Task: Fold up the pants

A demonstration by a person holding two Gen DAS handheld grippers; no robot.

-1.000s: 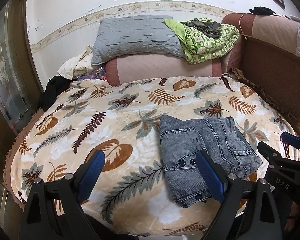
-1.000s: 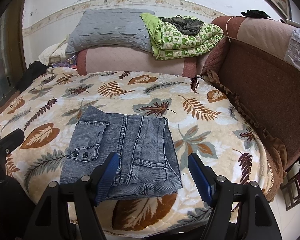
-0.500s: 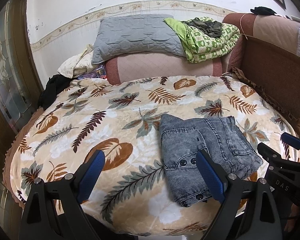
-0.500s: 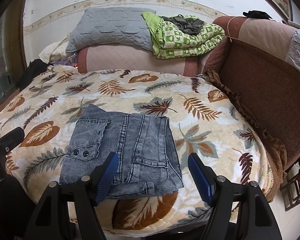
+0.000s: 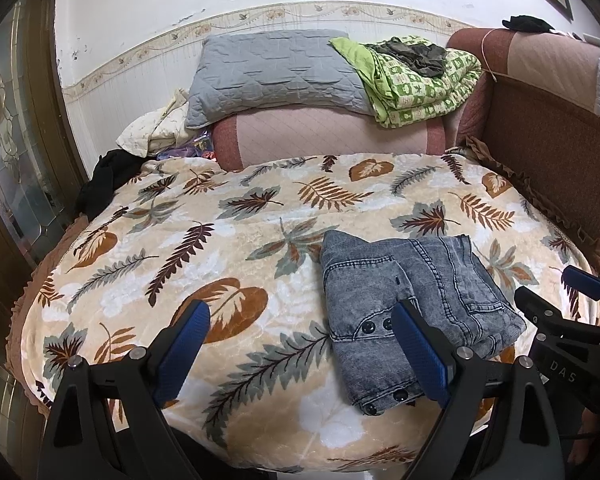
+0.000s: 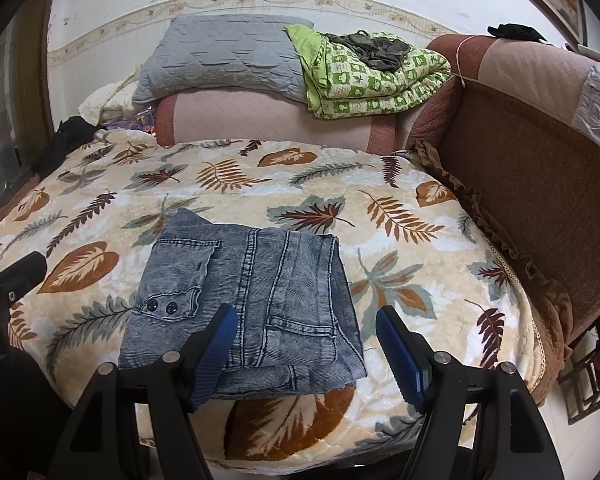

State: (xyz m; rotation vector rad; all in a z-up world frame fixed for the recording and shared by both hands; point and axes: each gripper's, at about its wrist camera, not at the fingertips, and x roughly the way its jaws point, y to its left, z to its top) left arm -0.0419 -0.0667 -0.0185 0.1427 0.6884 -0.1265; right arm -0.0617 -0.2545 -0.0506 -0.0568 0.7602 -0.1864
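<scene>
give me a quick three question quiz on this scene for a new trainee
1. True or false: the left gripper is clamped on the jeans.
2. What lies on top of the green patterned quilt?
A. a dark crumpled garment
B. a book
C. a white towel
3. Fill in: the folded jeans rest on a blanket printed with ____.

Key
1. False. Its jaws stand open, and nothing is between them. The right gripper is open too.
2. A, the dark garment.
3. Leaves.
</scene>
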